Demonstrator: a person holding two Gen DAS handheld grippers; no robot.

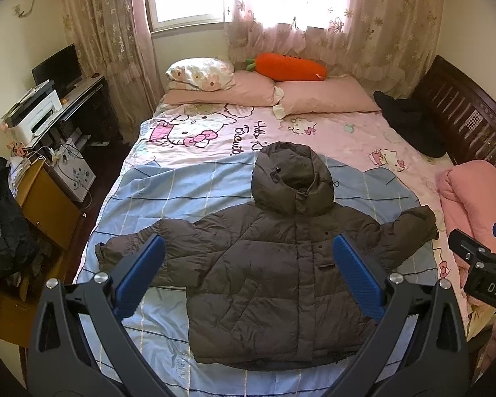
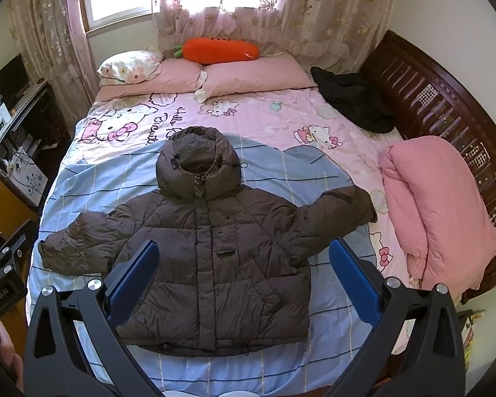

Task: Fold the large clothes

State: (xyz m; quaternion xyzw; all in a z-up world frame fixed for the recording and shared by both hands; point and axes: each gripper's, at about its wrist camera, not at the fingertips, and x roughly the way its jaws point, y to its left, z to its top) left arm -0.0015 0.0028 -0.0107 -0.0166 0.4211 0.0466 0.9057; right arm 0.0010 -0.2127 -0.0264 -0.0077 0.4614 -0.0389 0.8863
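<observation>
- While both tools hover spread and empty, left tool [image 1: 248, 258] and right tool [image 2: 244, 261], a brown hooded puffer jacket [image 1: 274, 264] lies flat, sleeves outstretched.
- It rests on the bed's blue checked sheet [image 1: 182, 192].

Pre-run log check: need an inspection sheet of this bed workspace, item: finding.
Surface: bed, pink cartoon sheet, blue checked blanket over the near half.
Job's things: brown hooded puffer jacket flat, front up, sleeves spread.
Clutter: black garment, rolled pink quilt, carrot plush, pillows.
Grippers: left gripper and right gripper open, above the jacket, holding nothing.
Cables: wires by the printer.
Surroundings: curtained window, desk, monitor.
</observation>
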